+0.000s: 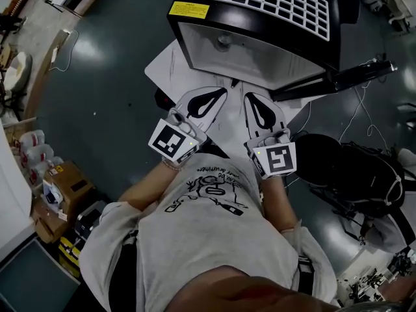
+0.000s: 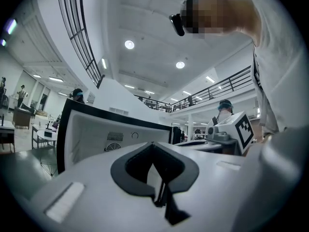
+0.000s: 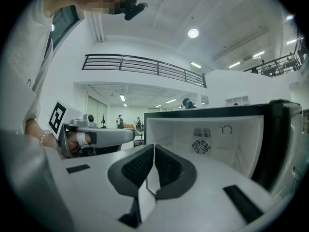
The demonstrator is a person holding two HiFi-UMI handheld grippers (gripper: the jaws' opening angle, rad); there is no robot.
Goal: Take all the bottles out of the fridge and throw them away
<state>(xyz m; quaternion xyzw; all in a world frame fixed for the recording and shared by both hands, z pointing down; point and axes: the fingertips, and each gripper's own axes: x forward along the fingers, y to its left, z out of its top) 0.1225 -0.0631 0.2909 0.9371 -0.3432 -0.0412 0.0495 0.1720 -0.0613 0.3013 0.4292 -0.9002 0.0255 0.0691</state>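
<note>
- Bottles (image 1: pixel 36 151): prob. 3 clear ones in a cluster on the floor at far left of head view, next to 1 cardboard box (image 1: pixel 65 182). Too small to be sure. They're well apart from the fridge.
- Fridge (image 1: pixel 260 51): 1 black mini unit w/ white interior, open towards the person. Back wall shows 1 round fan grille (image 3: pixel 200 146) and 1 dial (image 3: pixel 226 129). 1 white grid (image 1: pixel 260 2) lies on top. Door (image 3: pixel 285 139) is swung out to the right.
- Left gripper (image 1: pixel 221 93): jaws together, nothing between them, pointing at the fridge opening and just short of it.
- Right gripper (image 1: pixel 252 99): jaws closed on each other, holding nothing, beside the left one and also aimed into the opening.
- 2 marker cubes (image 1: pixel 172 142), 1 per gripper.
- 1 black backpack (image 1: pixel 351 168) on the floor at right.
</note>
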